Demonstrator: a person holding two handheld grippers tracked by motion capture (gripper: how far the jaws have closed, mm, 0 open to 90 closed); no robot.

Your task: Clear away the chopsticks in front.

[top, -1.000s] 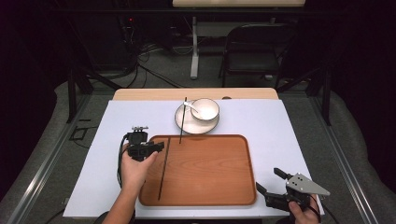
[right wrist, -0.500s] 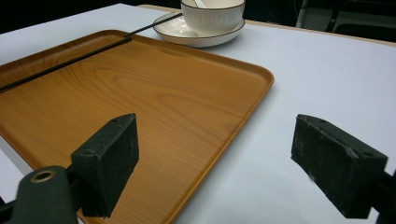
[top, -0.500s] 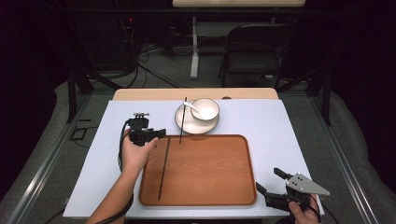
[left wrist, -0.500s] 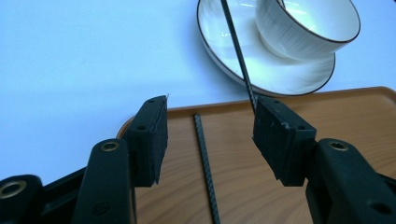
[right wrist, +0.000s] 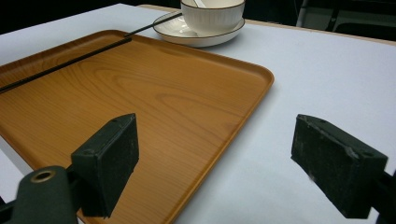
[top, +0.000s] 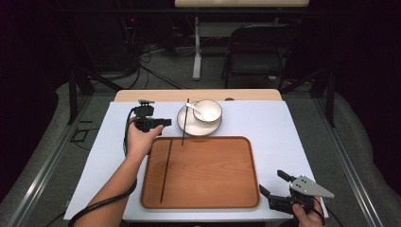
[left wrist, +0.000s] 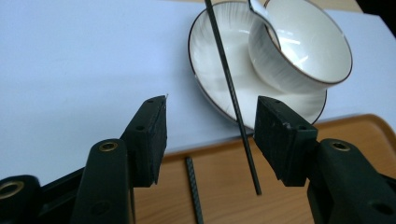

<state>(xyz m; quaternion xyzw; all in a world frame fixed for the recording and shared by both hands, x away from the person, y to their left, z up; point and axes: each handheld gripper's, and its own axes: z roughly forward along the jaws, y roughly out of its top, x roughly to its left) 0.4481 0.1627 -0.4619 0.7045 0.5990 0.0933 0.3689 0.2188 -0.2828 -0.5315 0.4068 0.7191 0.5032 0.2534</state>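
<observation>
Behind bowl (left wrist: 299, 46): spoon (left wrist: 261, 11), mostly hidden

The high view is fixed above the person's side of the bench (top: 283, 123) and faces forward and down from well off, taking in the whole wooden tray (top: 208, 172) with a chair at 12 o'clock beyond.

The left gripper view rides close over the bench, looking along its own jaws toward the saucer (left wrist: 210, 51) at 12 o'clock, with a tray corner at 5 o'clock.

The right gripper view sits low near the tray edge, looking across the tray (right wrist: 140, 88) toward the bowl (right wrist: 212, 16) at 12 o'clock.

All three views share the tray, the saucer, the bowl and the two black sticks (top: 165, 170).
</observation>
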